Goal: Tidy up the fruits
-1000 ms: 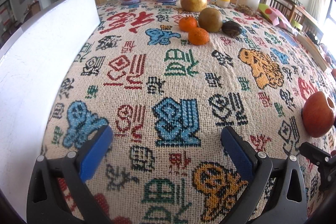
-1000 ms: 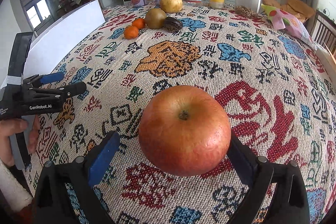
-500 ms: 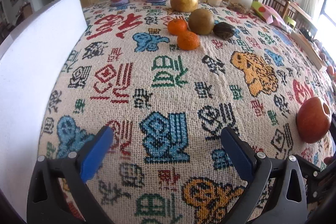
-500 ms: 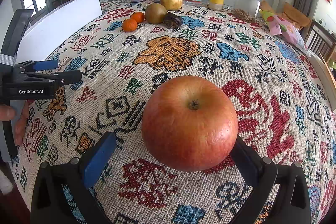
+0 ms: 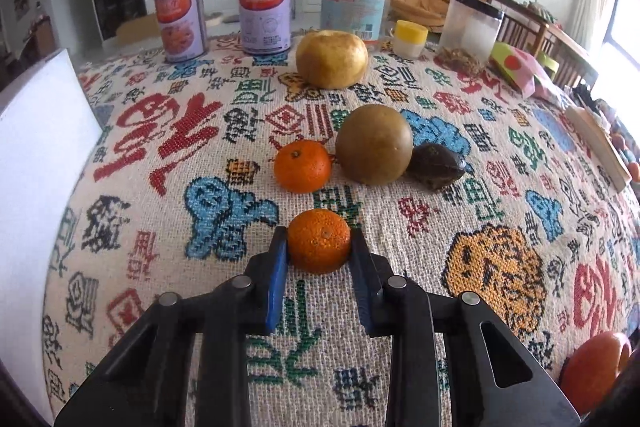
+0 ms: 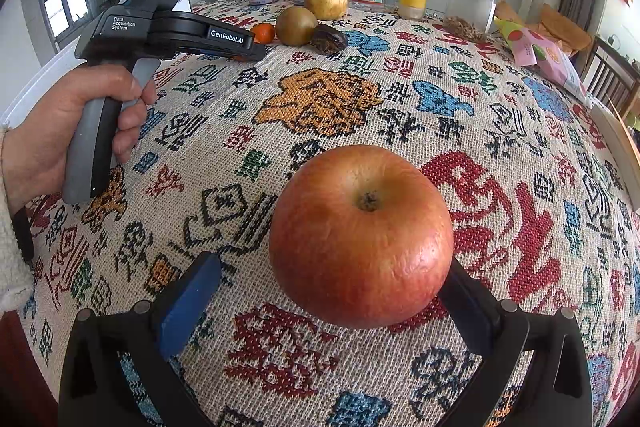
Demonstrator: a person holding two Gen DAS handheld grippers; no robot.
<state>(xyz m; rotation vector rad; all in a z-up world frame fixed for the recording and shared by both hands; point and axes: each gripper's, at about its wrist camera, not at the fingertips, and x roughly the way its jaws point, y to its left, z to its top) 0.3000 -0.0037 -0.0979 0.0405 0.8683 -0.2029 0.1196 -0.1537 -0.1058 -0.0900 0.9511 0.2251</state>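
Left tool [image 5: 319, 253]: its blue pads are pressing on either side of a small orange [image 5: 319, 246], which is sitting on the patterned worktop [image 5: 168, 155]. At 12 o'clock from it a second orange [image 5: 302, 166] is lying just beside a brown-green round fruit [image 5: 374, 143], which is touching a dark wrinkled fruit [image 5: 437, 165] at its 3 o'clock. Farther toward 12 o'clock a yellow pear-like fruit [image 5: 331, 59] is resting before two cans [image 5: 263, 7], a clear jar [image 5: 357, 2], a yellow-lidded pot [image 5: 409, 38] and a plastic canister [image 5: 472, 27]. A white board [image 5: 36, 163] is bordering the worktop at 9 o'clock.

Right tool [image 6: 320, 291]: its fingers are standing spread; a red apple [image 6: 361, 247] is sitting between them, covering the right pad, well apart from the left one.

Only the right wrist view is showing the person's left hand [image 6: 60, 131] gripping the handle of the left tool at 10 o'clock; there the gripped orange is hidden behind that tool. The left wrist view is showing the apple merely as a sliver at 4 o'clock.
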